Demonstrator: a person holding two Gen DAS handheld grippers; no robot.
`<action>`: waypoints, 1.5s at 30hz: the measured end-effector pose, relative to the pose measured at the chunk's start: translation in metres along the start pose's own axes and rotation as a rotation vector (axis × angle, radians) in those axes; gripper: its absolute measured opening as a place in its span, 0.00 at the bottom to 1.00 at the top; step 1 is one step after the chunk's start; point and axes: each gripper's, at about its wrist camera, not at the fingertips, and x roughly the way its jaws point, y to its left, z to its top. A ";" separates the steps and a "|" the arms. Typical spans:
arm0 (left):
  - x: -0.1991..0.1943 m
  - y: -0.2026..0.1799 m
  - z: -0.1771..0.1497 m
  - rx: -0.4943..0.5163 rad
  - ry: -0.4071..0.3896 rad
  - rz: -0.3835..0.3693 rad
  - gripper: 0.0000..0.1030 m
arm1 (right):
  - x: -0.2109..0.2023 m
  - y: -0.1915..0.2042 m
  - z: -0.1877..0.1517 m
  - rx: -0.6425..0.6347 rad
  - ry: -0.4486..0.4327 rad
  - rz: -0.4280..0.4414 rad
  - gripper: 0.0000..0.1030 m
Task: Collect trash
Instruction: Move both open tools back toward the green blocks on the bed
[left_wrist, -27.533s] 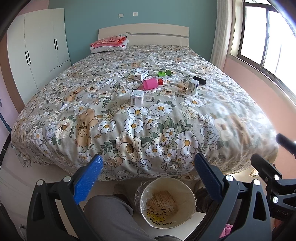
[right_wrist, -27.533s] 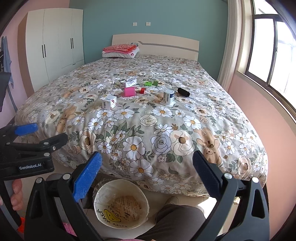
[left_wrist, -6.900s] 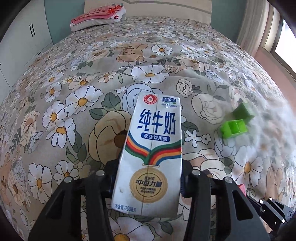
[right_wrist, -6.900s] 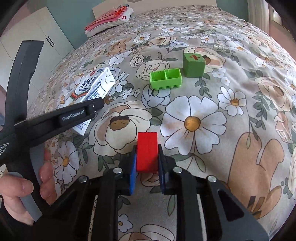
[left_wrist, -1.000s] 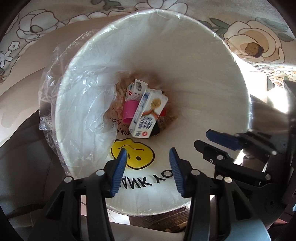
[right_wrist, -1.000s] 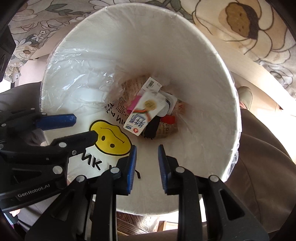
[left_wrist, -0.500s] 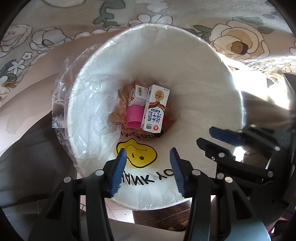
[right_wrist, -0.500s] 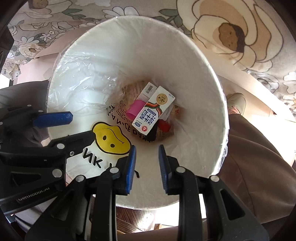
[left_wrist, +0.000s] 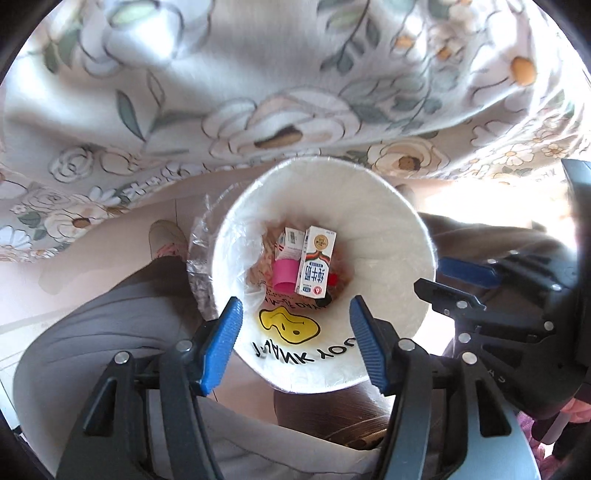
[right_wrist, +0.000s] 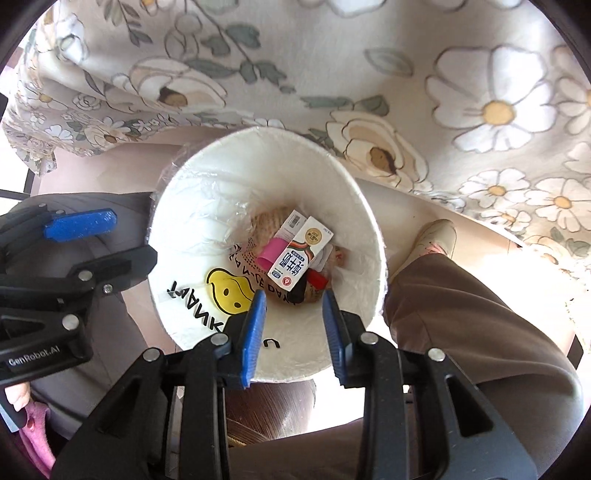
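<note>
Both the left tongs (left_wrist: 295, 328) and right tongs (right_wrist: 291, 317) hang apart and empty over the bin (left_wrist: 388, 206), because the milk box (left_wrist: 316, 266) lies inside.

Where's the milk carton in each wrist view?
Left wrist: milk carton sits upright-looking at the bin bottom, centre frame, right of the pink cup.
Right wrist: milk carton lies diagonally at the bin bottom, centre, right of the pink cup.
Shared landmark: yellow smiley on the bin's inner wall, just below the carton.
</note>
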 end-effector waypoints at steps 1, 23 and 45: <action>-0.013 -0.001 0.000 0.005 -0.031 0.007 0.65 | -0.011 -0.001 -0.001 0.000 -0.018 0.000 0.34; -0.234 -0.025 0.049 0.111 -0.522 0.110 0.87 | -0.288 -0.021 0.008 -0.044 -0.565 -0.044 0.66; -0.281 0.001 0.237 0.423 -0.676 0.183 0.87 | -0.387 -0.056 0.224 -0.001 -0.739 -0.094 0.69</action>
